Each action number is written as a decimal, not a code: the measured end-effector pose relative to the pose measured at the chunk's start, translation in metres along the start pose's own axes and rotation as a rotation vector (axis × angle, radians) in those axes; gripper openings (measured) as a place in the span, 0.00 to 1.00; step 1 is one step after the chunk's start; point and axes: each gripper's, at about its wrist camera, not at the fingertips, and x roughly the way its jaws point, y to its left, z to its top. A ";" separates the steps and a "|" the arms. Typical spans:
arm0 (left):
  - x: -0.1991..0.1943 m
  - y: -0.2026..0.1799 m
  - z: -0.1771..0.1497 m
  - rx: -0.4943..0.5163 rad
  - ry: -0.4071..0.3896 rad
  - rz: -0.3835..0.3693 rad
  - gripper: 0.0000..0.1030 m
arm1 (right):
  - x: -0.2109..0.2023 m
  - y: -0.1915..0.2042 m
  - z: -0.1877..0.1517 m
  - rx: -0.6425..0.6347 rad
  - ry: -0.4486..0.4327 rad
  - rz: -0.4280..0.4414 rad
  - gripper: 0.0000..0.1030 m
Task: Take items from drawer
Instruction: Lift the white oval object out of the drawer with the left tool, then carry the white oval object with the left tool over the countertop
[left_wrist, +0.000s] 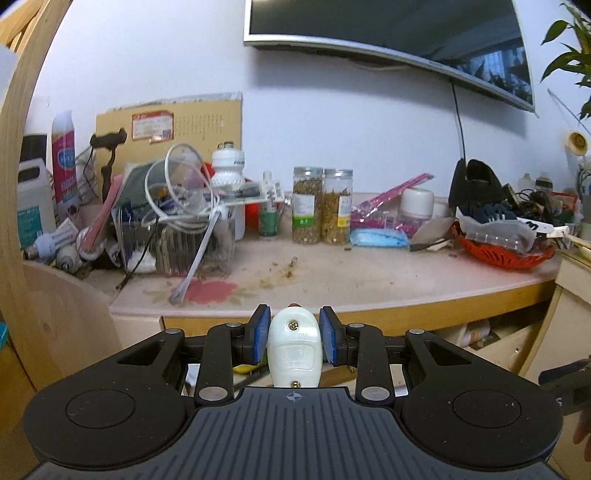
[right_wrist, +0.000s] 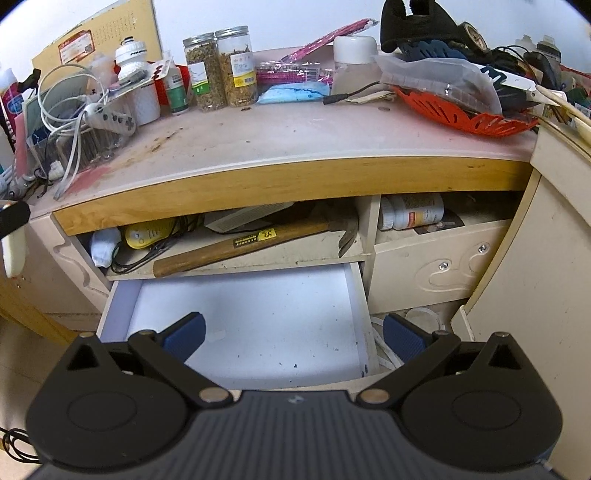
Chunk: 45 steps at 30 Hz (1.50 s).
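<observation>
My left gripper (left_wrist: 294, 334) is shut on a white plastic plug-like device (left_wrist: 294, 349) with two brass screws, held just below the front edge of the pink tabletop (left_wrist: 369, 280). That device also shows at the left edge of the right wrist view (right_wrist: 13, 254). My right gripper (right_wrist: 293, 332) is open and empty above the pulled-out lower drawer (right_wrist: 122, 299), whose white floor is bare. The upper drawer (right_wrist: 295, 258) holds a wooden-handled hammer (right_wrist: 240, 243), a yellow device (right_wrist: 146, 232), black cables and a white bundle (right_wrist: 103, 245).
The tabletop carries two jars of dried herbs (left_wrist: 321, 205), a clear box with cables (left_wrist: 177, 229), a blue mask pack (left_wrist: 380, 238) and an orange basket (left_wrist: 506, 254). A right-hand drawer (right_wrist: 443, 266) with a pill bottle (right_wrist: 413, 214) stands ajar. A TV (left_wrist: 388, 26) hangs above.
</observation>
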 end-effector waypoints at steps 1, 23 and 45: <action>0.000 -0.001 0.000 0.004 -0.011 0.000 0.28 | 0.000 0.000 0.000 0.000 -0.002 0.000 1.00; 0.064 -0.010 0.003 0.014 -0.057 0.018 0.28 | -0.006 0.007 0.006 -0.009 -0.021 0.030 1.00; 0.162 -0.013 0.015 0.038 -0.048 -0.005 0.28 | -0.008 0.016 0.013 -0.023 -0.037 0.053 1.00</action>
